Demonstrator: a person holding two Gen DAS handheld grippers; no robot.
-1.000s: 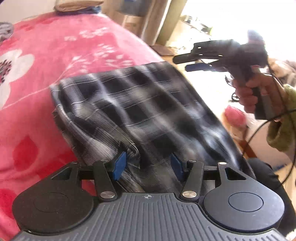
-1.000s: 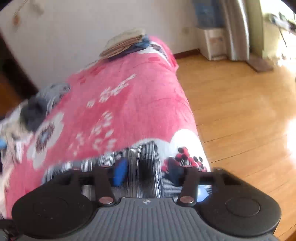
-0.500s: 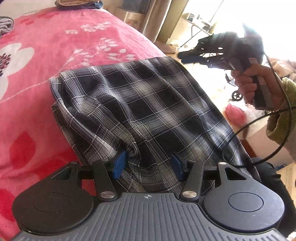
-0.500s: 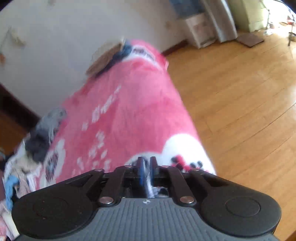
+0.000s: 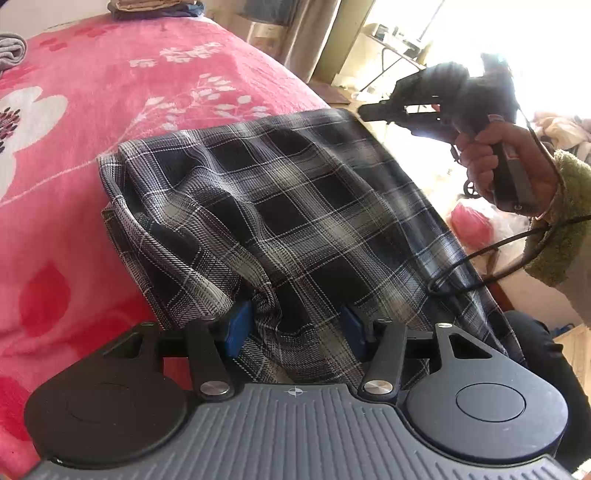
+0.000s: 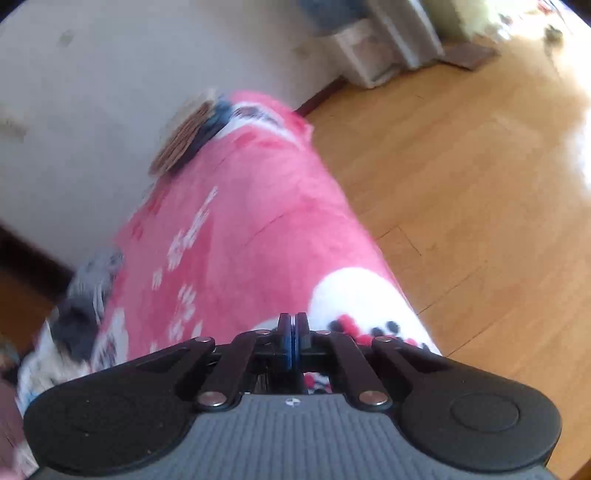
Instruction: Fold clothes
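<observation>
A black-and-white plaid garment (image 5: 295,206) lies on the pink flowered blanket (image 5: 110,92), its right side hanging over the bed edge. My left gripper (image 5: 293,325) stands open at the garment's near edge, with loose folds lying between its blue pads (image 5: 236,326). A hand (image 5: 498,158) holds my right gripper (image 5: 364,110) just past the garment's far right corner. In the right wrist view that gripper (image 6: 293,321) is shut, pads together, nothing visible between them, above the blanket (image 6: 240,240).
A folded stack of clothes (image 5: 147,7) sits at the far end of the bed (image 6: 188,136). Grey clothing (image 6: 92,280) lies at the left. Wood floor (image 6: 461,184) runs along the bed's right side. A black cable (image 5: 498,254) hangs from the right hand.
The right gripper has shut and rolled, dropping slightly toward the garment's far corner. The garment, blurred a second ago, now lies still. The left gripper has stayed put.
</observation>
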